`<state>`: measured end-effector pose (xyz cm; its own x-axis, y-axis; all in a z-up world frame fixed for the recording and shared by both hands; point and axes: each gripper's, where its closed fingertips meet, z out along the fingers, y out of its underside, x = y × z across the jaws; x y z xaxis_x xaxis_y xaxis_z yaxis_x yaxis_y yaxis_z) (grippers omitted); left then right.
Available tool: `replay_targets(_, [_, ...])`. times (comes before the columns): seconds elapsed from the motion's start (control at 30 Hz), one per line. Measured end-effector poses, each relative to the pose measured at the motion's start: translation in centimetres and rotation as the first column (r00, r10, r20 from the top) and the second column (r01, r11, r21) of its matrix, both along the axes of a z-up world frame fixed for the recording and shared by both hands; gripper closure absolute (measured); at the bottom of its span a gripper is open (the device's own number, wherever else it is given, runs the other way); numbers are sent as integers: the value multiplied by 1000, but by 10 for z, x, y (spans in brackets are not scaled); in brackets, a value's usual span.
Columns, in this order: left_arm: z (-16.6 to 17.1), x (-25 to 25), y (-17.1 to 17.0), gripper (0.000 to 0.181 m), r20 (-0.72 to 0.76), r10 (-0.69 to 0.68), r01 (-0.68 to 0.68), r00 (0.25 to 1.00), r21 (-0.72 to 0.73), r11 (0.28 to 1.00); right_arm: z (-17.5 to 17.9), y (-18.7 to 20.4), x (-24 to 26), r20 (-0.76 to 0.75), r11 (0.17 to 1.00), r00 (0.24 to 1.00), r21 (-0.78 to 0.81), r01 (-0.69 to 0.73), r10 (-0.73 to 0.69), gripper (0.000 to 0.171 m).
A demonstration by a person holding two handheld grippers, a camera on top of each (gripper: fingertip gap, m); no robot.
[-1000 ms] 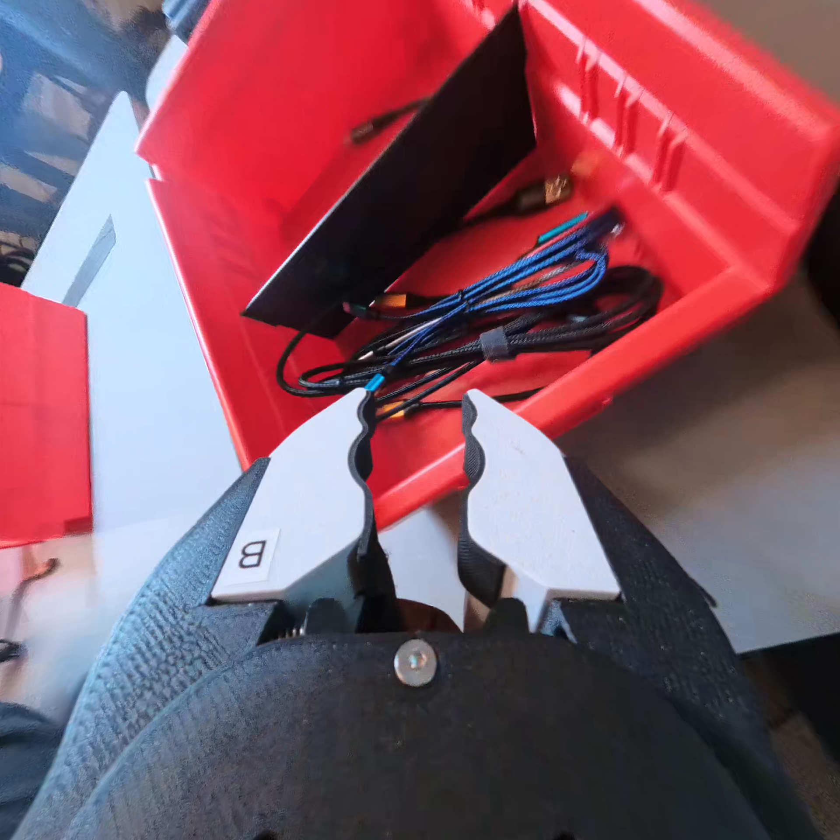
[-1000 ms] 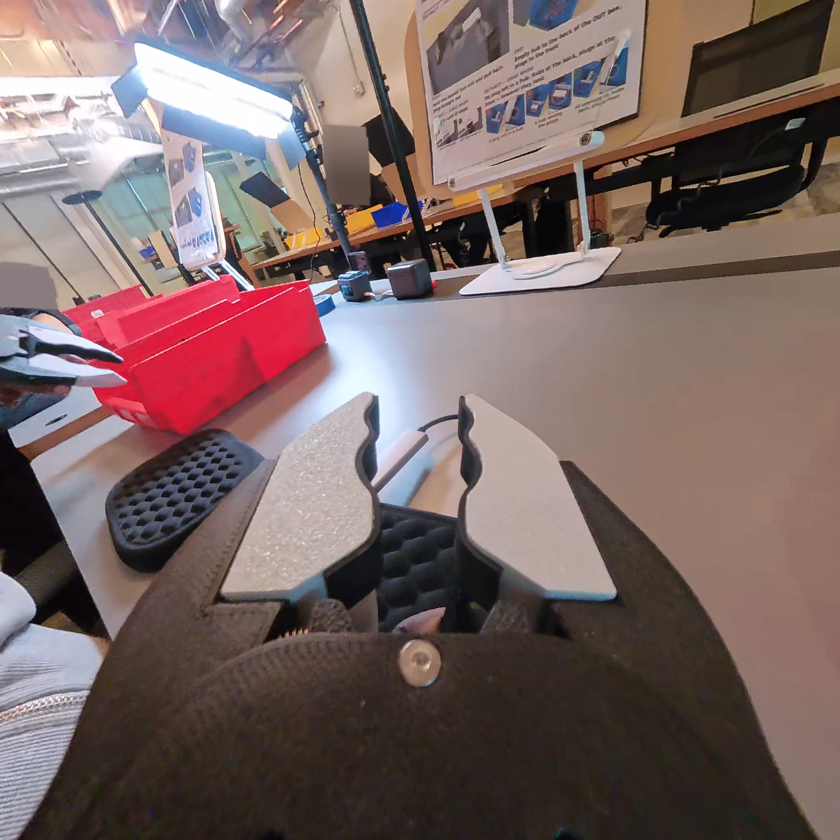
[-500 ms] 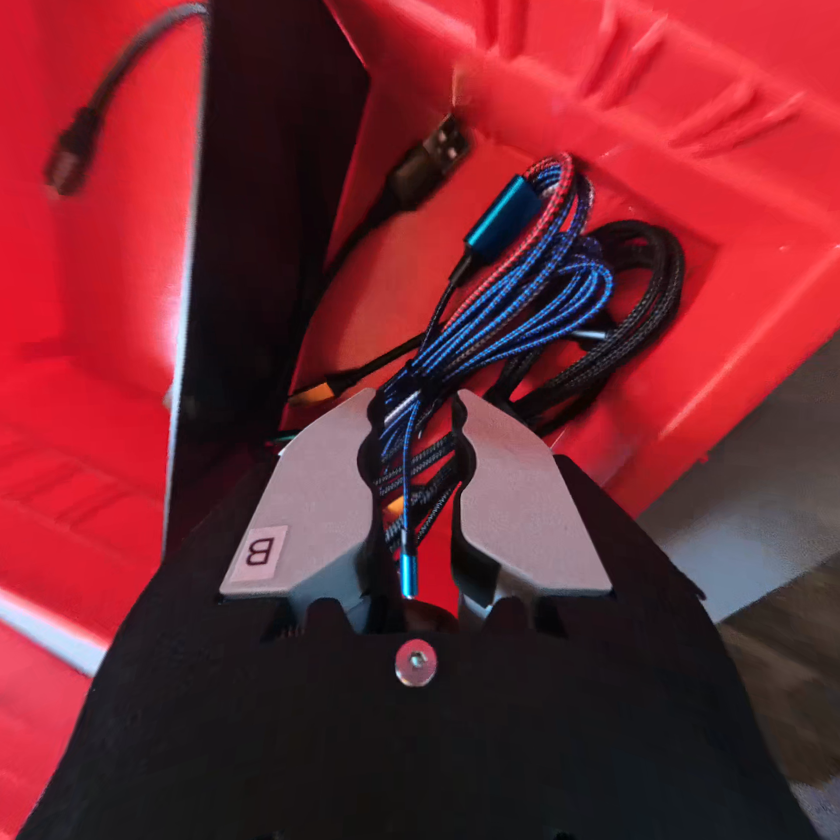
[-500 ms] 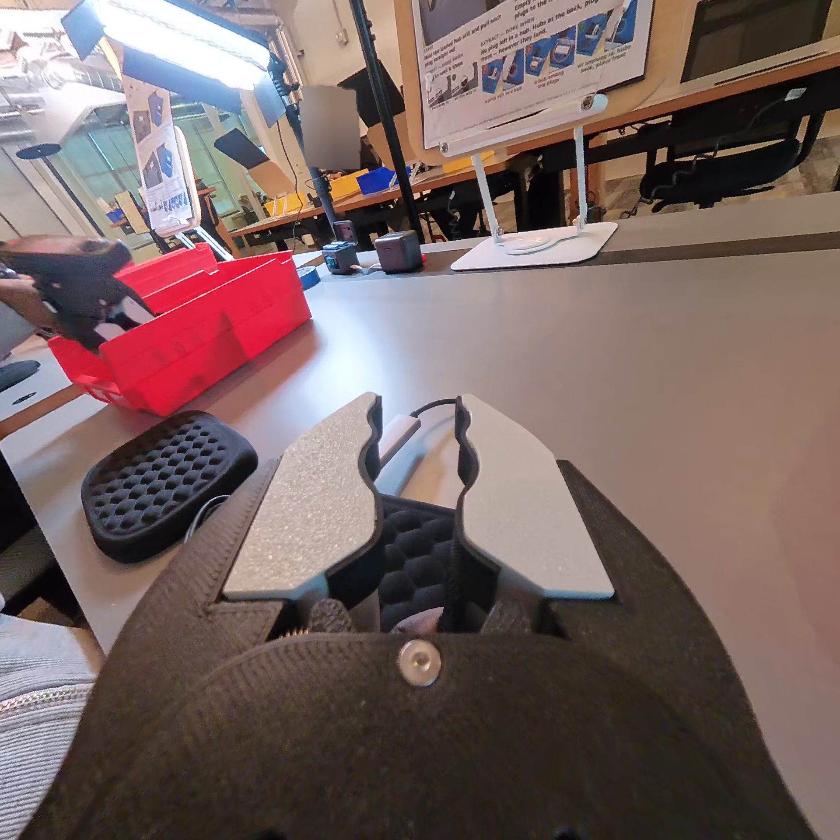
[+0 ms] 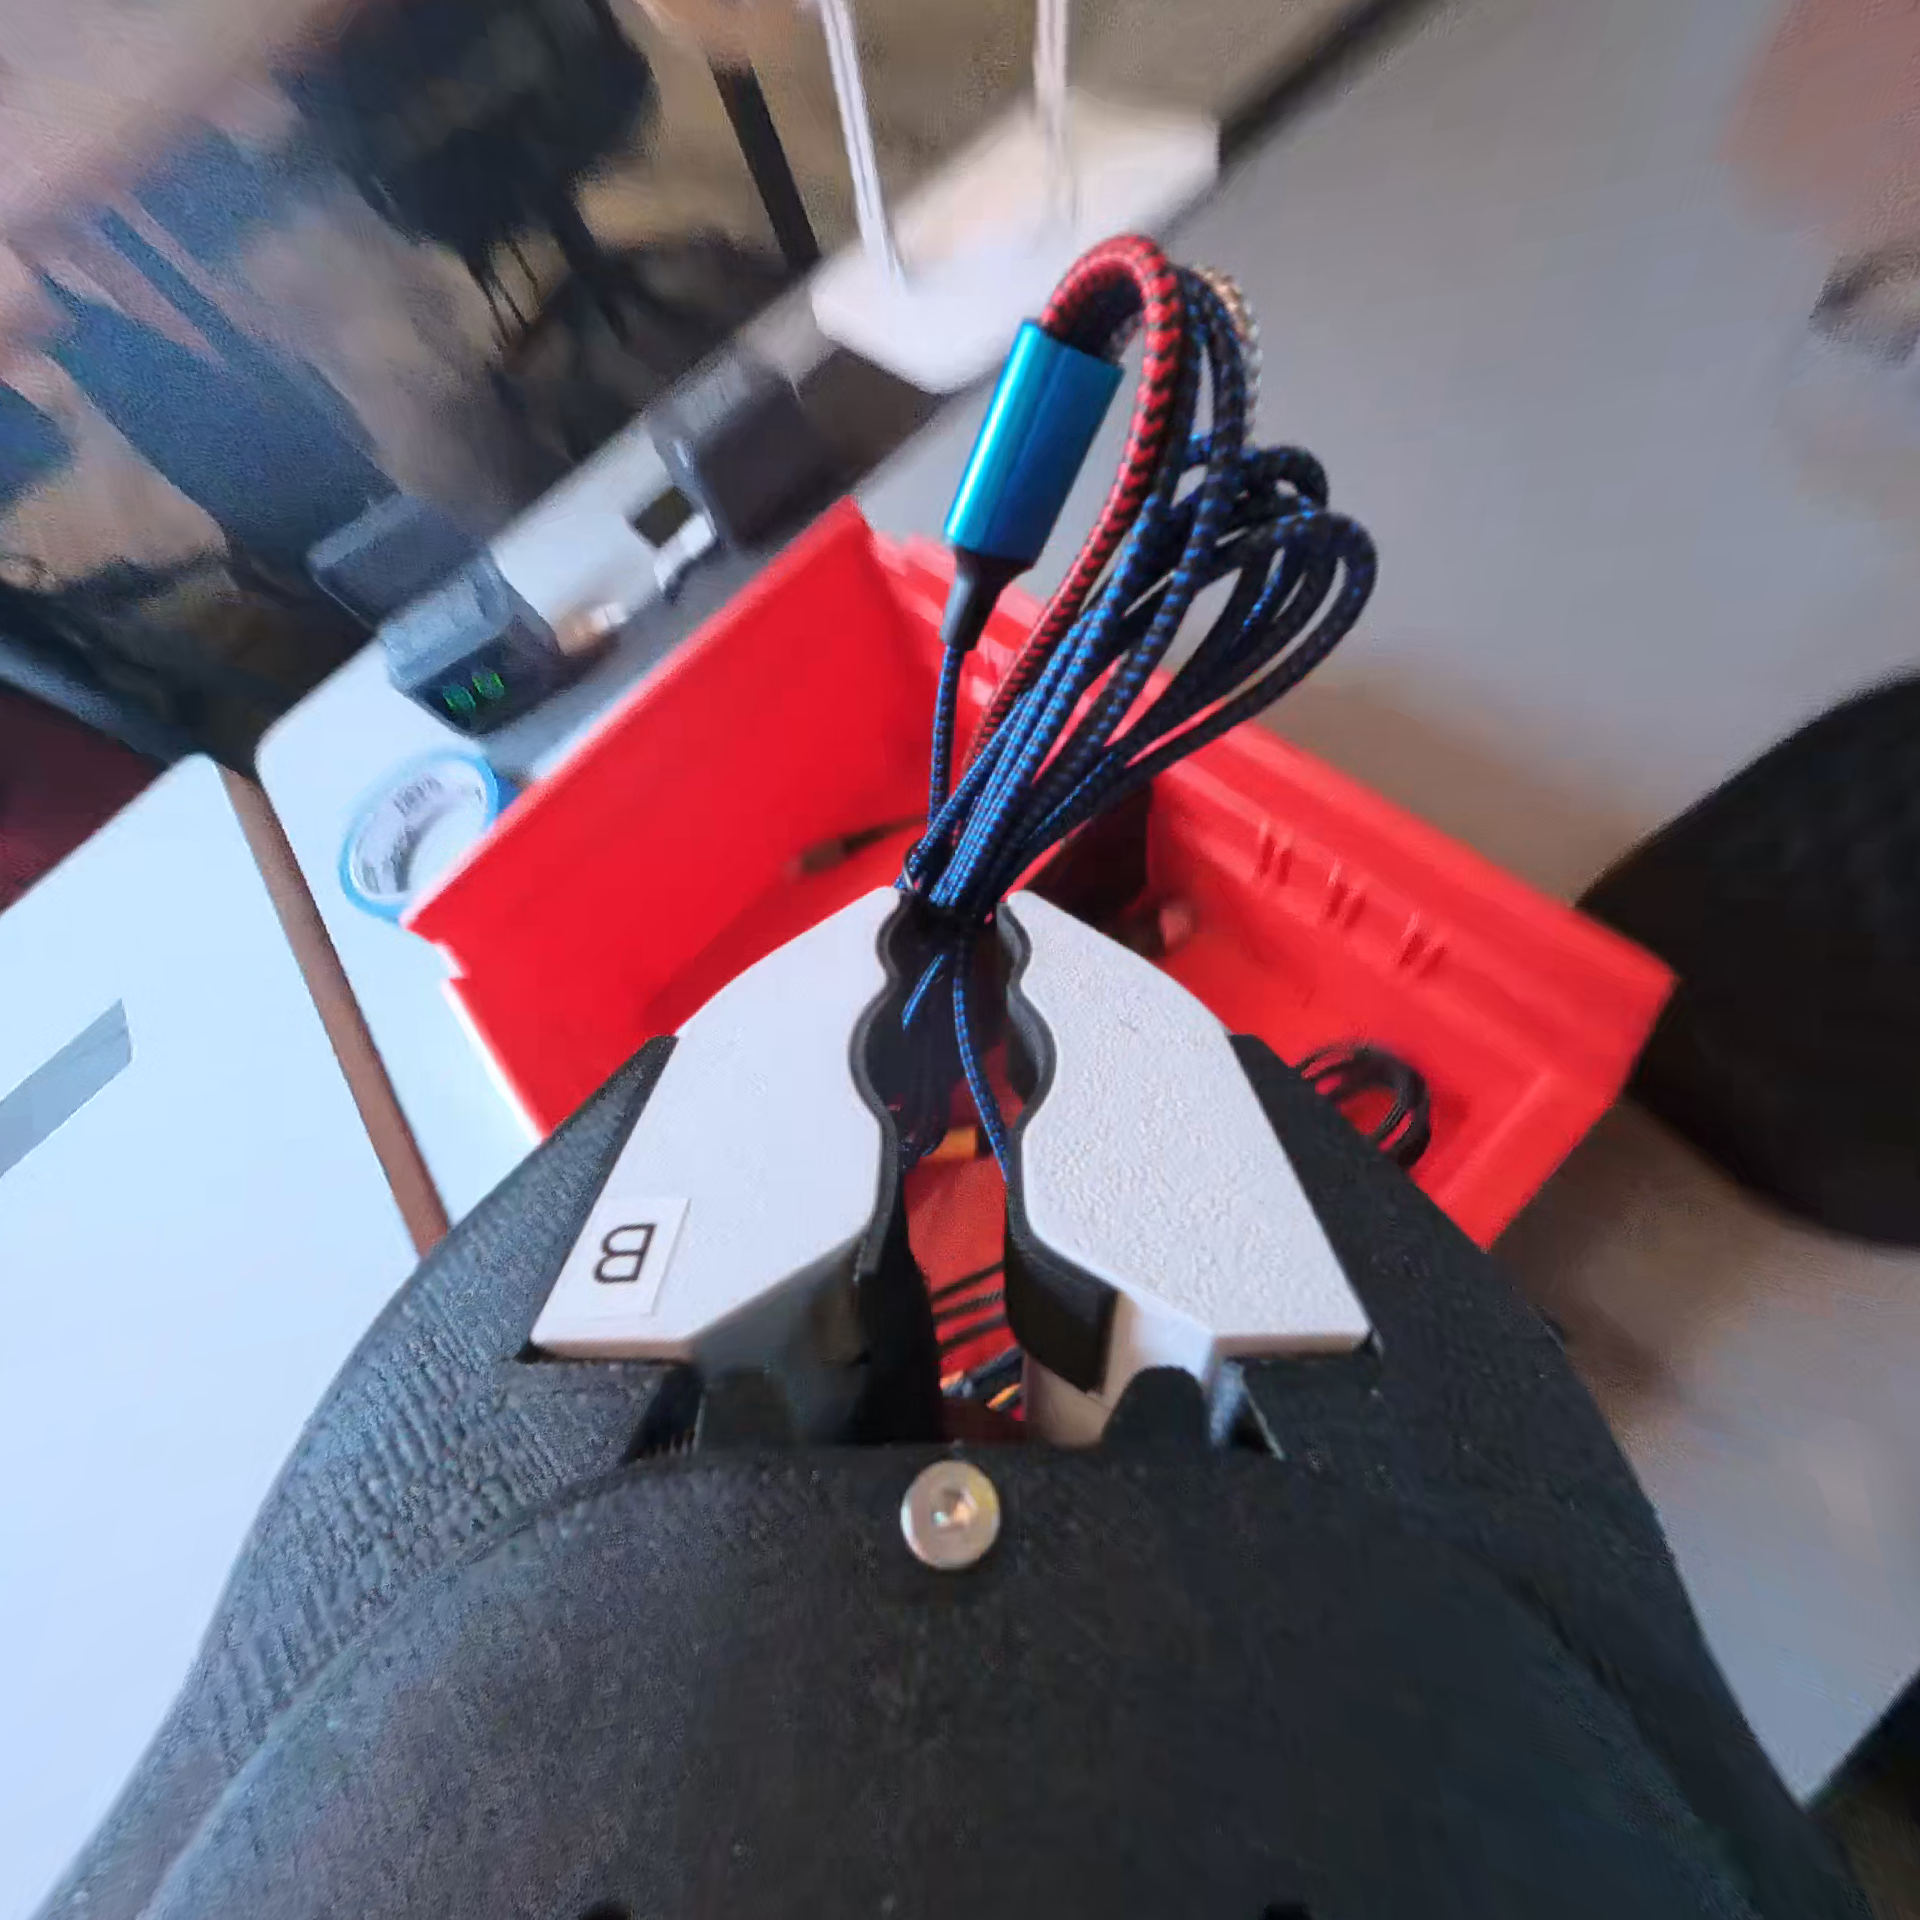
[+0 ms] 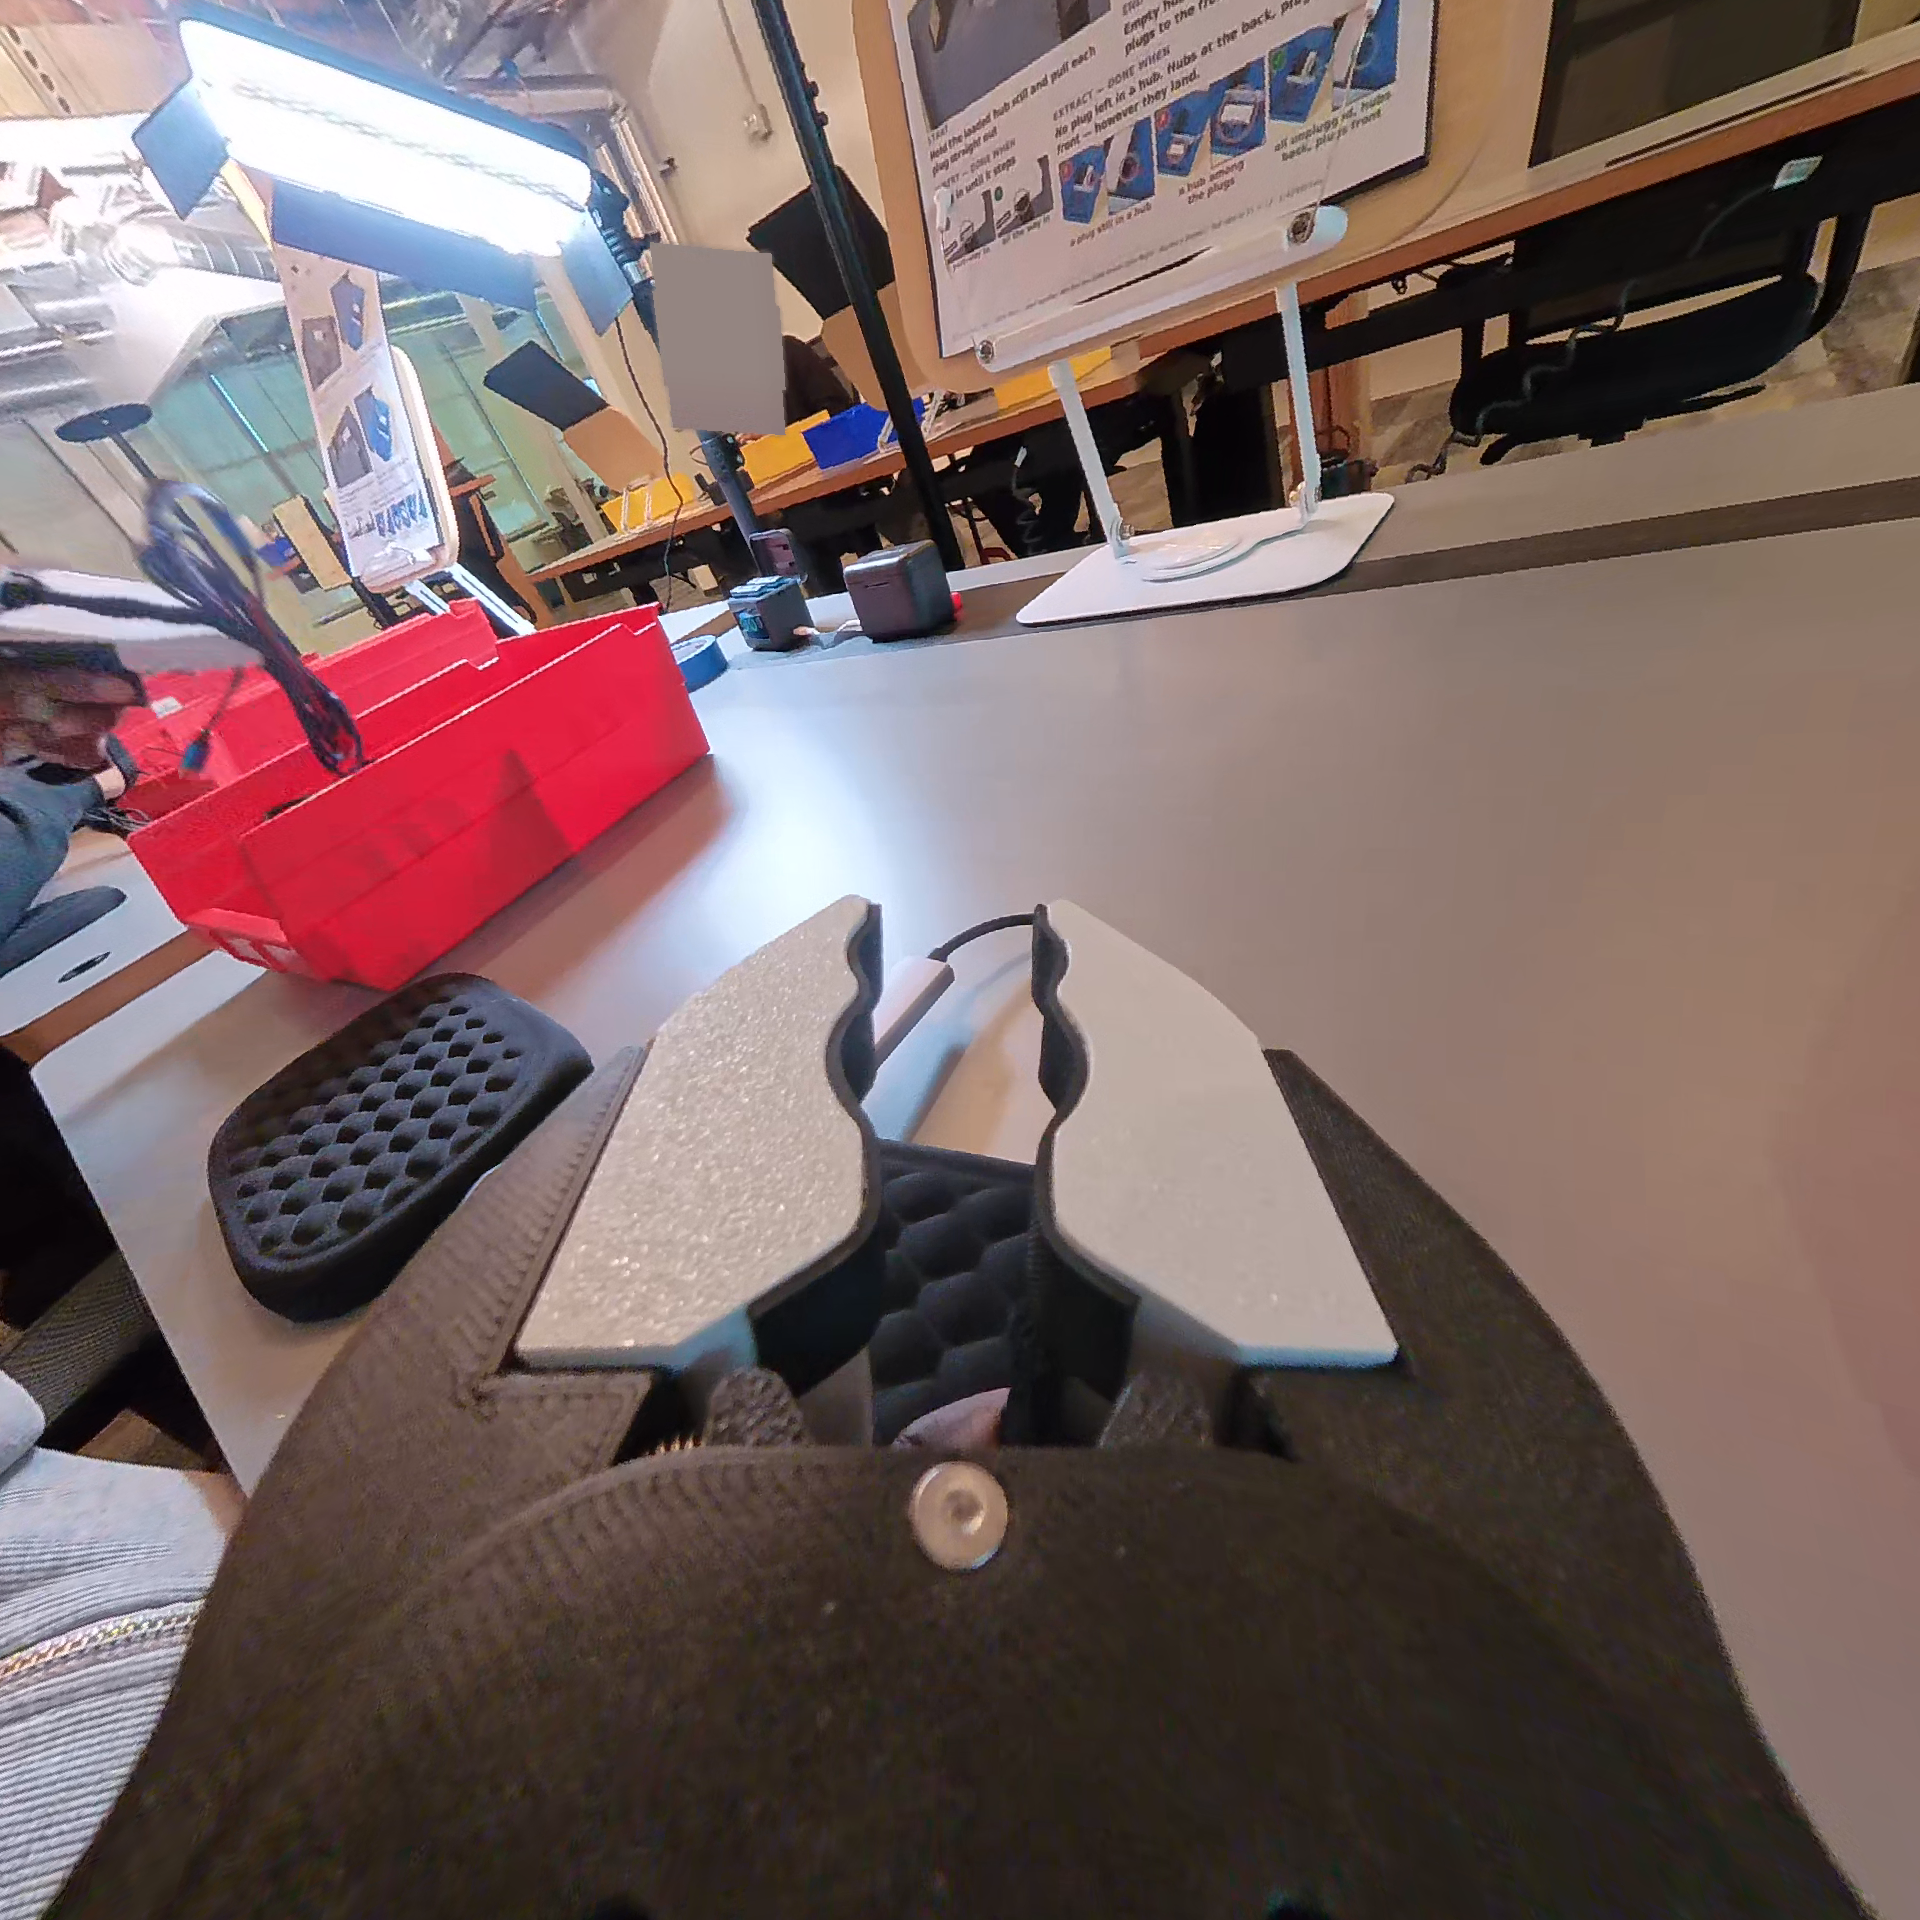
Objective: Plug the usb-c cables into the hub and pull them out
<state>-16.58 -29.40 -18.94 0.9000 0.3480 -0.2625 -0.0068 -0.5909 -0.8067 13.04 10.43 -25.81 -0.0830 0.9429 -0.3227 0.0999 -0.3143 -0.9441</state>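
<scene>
My left gripper [image 5: 951, 909] is shut on a bundle of blue braided usb-c cable [image 5: 1132, 623], held up above the red bin [image 5: 675, 810]. A metallic blue plug [image 5: 1029, 447] sticks up from the bundle. In the right wrist view the left gripper [image 6: 104, 623] is at the far left, with the cable [image 6: 249, 634] hanging into the bin [image 6: 468, 800]. My right gripper [image 6: 956, 914] is open low over the table. The silver hub [image 6: 914, 997] with its black cord [image 6: 987, 925] lies between the fingertips, partly hidden by the left finger.
A black honeycomb pad [image 6: 384, 1132] lies on the grey table between the bin and my right gripper. More cables [image 5: 1361, 1101] stay in the bin. A blue tape roll [image 5: 416, 821], small dark boxes [image 6: 894, 603] and a white sign stand [image 6: 1205, 561] are at the back.
My left gripper went down into the red bin, closed on the blue cable bundle and lifted it above the bin. My right gripper has hardly moved.
</scene>
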Motion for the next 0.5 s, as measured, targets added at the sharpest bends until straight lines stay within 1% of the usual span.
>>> replay_targets(0.03, [10,3,1,166,1,11,-11,1000,91,996,0,0,0,4,1000,1000,1,2,-2,144])
replay_targets(0.1, [29,4,2,166,3,66,-64,998,279,958,-2,0,-1,15,1000,1000,10,3,-3,144])
replay_targets(0.13, [40,4,2,166,8,97,-93,995,385,918,-2,-1,-1,19,1000,1000,18,5,-5,144])
replay_targets(0.2, [64,15,5,166,37,99,-101,994,595,797,-3,-2,-2,30,999,1000,37,9,-11,145])
replay_targets(0.27, [87,38,10,166,79,31,-81,996,775,627,-5,-3,-4,46,998,999,59,9,-12,145])
replay_targets(0.33, [100,67,21,166,98,-66,-57,993,885,463,-8,-6,-6,70,997,998,82,2,-8,145])
replay_targets(0.37, [102,81,28,166,95,-96,-50,991,918,394,-9,-8,-7,82,995,997,96,-10,2,145])
replay_targets(0.43, [102,101,42,167,105,-107,-73,989,961,266,-11,-16,-8,97,989,995,137,-48,35,143])
replay_targets(0.5, [98,118,60,167,135,-131,-115,982,982,149,-6,-22,-8,82,977,996,207,-54,37,141])
